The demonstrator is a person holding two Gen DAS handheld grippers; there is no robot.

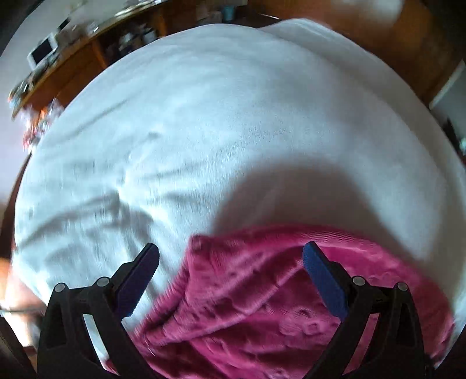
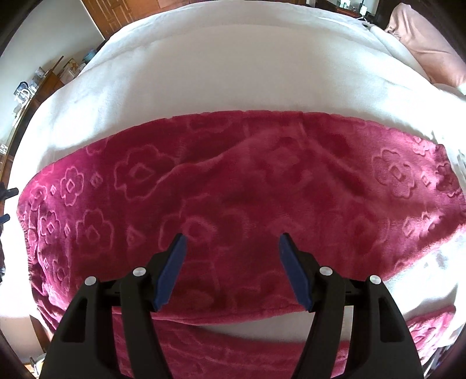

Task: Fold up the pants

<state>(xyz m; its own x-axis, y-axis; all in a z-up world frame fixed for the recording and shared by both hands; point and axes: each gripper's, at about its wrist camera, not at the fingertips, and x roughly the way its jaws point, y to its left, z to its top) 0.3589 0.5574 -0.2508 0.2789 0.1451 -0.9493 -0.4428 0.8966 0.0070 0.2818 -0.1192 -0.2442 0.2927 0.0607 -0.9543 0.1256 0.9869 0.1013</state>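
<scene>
Magenta fleece pants (image 2: 247, 180) with an embossed flower pattern lie spread across a white bed cover (image 2: 233, 67). One leg stretches left to right, and a second band of the same fabric (image 2: 233, 349) lies nearer me. My right gripper (image 2: 232, 242) is open and empty, hovering over the middle of the pants. In the blurred left wrist view, an end of the pants (image 1: 262, 291) lies at the bottom. My left gripper (image 1: 230, 256) is open and empty, straddling that end's left edge.
The white bed cover (image 1: 204, 116) fills most of both views. A wooden shelf unit with clutter (image 1: 58, 67) stands beyond the bed's far left. A pink pillow (image 2: 428, 43) lies at the far right. A wooden door (image 2: 122, 14) is behind the bed.
</scene>
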